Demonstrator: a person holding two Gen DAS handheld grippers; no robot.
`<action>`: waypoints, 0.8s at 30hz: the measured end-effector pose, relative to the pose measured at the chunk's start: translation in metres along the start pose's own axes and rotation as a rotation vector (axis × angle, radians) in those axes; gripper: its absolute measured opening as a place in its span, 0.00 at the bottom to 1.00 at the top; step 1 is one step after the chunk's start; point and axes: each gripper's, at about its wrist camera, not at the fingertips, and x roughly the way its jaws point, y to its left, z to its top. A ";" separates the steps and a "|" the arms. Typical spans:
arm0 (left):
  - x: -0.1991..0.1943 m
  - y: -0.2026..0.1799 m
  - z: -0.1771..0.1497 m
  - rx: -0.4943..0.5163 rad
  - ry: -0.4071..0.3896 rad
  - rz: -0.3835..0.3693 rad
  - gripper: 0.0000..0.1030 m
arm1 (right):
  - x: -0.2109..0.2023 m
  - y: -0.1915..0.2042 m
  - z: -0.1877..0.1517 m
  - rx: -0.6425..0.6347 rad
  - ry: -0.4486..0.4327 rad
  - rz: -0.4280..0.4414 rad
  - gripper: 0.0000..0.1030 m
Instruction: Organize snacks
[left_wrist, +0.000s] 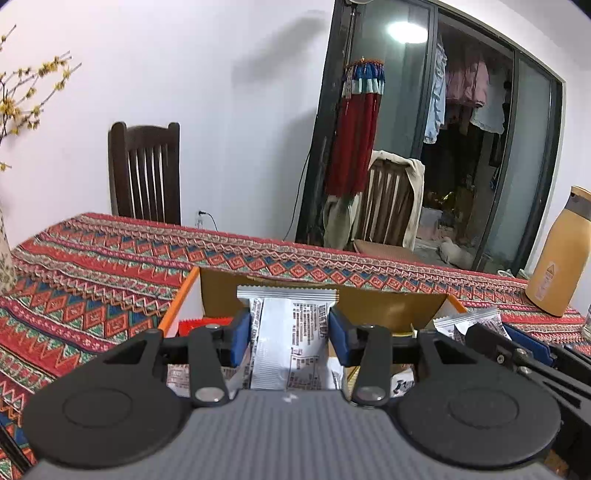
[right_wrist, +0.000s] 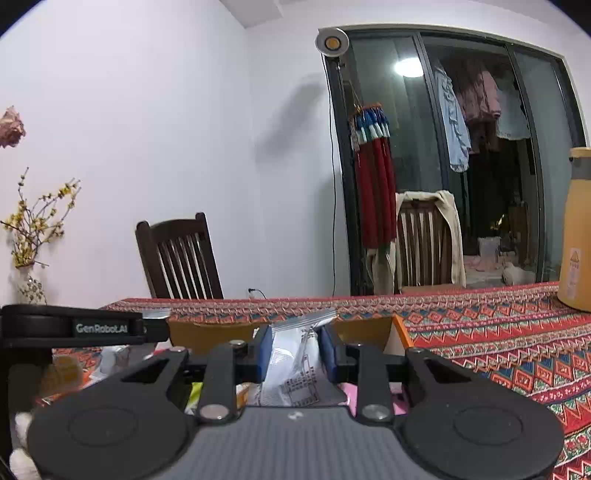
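My left gripper (left_wrist: 290, 334) is shut on a silver snack packet (left_wrist: 291, 332) with black print, held upright over an open cardboard box (left_wrist: 369, 302) with an orange rim. More packets lie inside the box under it, one red (left_wrist: 190, 326). My right gripper (right_wrist: 293, 349) is shut on a second silver snack packet (right_wrist: 295, 362), over the same box (right_wrist: 365, 332). In the left wrist view the right gripper and its packet (left_wrist: 469, 321) show at the right. In the right wrist view the left gripper's body (right_wrist: 74, 328) shows at the left.
The patterned red tablecloth (left_wrist: 110, 266) covers the table. A tall orange thermos jug (left_wrist: 561, 258) stands at the right, also in the right wrist view (right_wrist: 578, 229). A vase with yellow-flowered branches (right_wrist: 29, 258) stands at the left. Two wooden chairs stand behind the table.
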 end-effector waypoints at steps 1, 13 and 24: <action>0.000 0.001 -0.001 -0.002 0.001 -0.004 0.44 | 0.001 0.000 -0.002 0.000 0.006 -0.006 0.28; -0.026 0.008 -0.003 -0.031 -0.105 0.033 1.00 | -0.005 -0.016 -0.002 0.081 -0.003 -0.062 1.00; -0.041 0.005 0.005 -0.042 -0.131 0.033 1.00 | -0.018 -0.022 0.007 0.103 -0.010 -0.062 1.00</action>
